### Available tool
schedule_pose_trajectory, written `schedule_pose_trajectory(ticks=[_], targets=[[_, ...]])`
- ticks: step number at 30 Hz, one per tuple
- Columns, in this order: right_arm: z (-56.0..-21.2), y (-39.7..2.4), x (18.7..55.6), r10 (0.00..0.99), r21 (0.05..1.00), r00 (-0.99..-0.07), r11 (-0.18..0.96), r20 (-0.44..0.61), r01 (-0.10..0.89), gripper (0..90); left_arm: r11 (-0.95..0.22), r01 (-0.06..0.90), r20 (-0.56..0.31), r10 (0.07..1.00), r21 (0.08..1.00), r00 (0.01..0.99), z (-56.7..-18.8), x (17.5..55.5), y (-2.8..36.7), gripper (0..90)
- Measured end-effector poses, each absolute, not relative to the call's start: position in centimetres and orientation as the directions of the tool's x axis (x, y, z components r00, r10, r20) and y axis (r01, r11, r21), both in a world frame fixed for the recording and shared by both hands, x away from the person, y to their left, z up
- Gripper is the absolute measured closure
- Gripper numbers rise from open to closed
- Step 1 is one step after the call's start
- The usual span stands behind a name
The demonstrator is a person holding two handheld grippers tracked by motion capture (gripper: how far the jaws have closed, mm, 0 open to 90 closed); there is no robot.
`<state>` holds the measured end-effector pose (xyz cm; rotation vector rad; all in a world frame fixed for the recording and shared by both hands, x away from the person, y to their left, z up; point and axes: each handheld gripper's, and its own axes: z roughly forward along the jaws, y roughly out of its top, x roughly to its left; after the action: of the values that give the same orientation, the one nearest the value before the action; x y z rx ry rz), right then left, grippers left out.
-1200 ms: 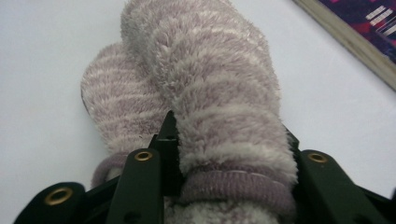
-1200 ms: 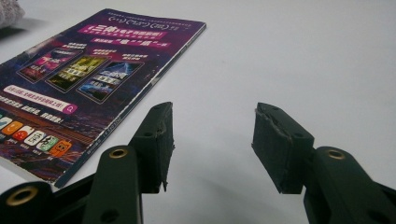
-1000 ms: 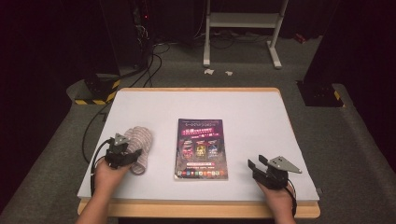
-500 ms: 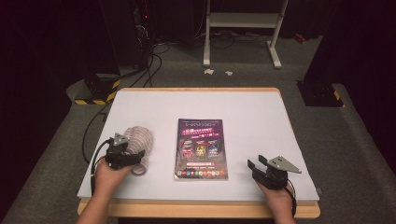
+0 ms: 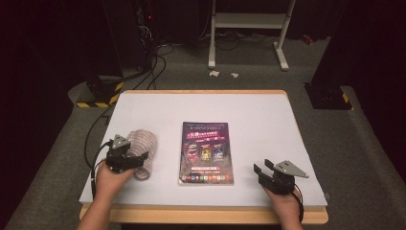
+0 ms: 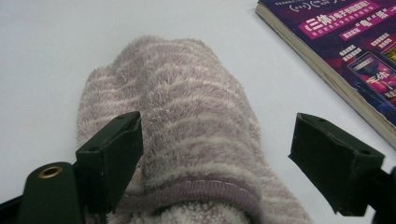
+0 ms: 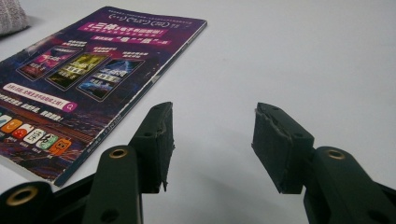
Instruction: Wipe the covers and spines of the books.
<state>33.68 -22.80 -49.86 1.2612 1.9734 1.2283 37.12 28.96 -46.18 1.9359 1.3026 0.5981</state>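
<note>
Dark floor with cables, a striped black-and-yellow base and the white legs of a stand surrounds a wood-edged table (image 5: 143,103) with a white top. On it, the left gripper (image 6: 217,168) sits low over a rolled, pale purple striped towel (image 6: 187,130). Its jaws have just been opening and now stand wide apart, with the towel lying between them; the left finger (image 6: 112,161) rests against the towel's side while the right finger (image 6: 334,161) stands clear of it, so the fingers are not clamped on it. The towel's hemmed edge lies nearest the fingers and the roll runs away beyond their tips. In the high view the same gripper (image 5: 139,158) is held by the person's left hand (image 5: 111,178), over the towel's near end.

Beyond the right finger and off to its side lies a purple-covered magazine (image 6: 345,51), flat on the table and apart from the towel.

The right gripper (image 7: 210,140), well apart from the towel, hovers with its fingers apart and bare tabletop between them. The magazine's near corner lies just beside its left finger (image 7: 156,140).
</note>
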Motion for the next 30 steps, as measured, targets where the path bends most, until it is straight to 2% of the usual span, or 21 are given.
schedule_pose_trajectory(ticks=[8,19,30], targets=[[-49.9,-22.8,33.7,0.890,0.877,-0.452,0.167,0.063,0.450,48.1,-0.226,0.563,-0.035,0.909,0.795,0.415,-45.0,36.4,28.4,22.5],[-49.7,-22.5,33.6,0.888,0.879,-0.458,0.175,0.054,0.444,48.6,-0.260,0.527,-0.103,0.819,0.809,0.564,-44.7,35.8,23.6,27.1],[-49.5,-22.5,33.6,0.877,0.879,-0.477,0.185,0.054,0.440,47.9,-0.365,0.578,-0.099,0.780,0.730,0.618,-48.9,36.0,16.8,28.3]])
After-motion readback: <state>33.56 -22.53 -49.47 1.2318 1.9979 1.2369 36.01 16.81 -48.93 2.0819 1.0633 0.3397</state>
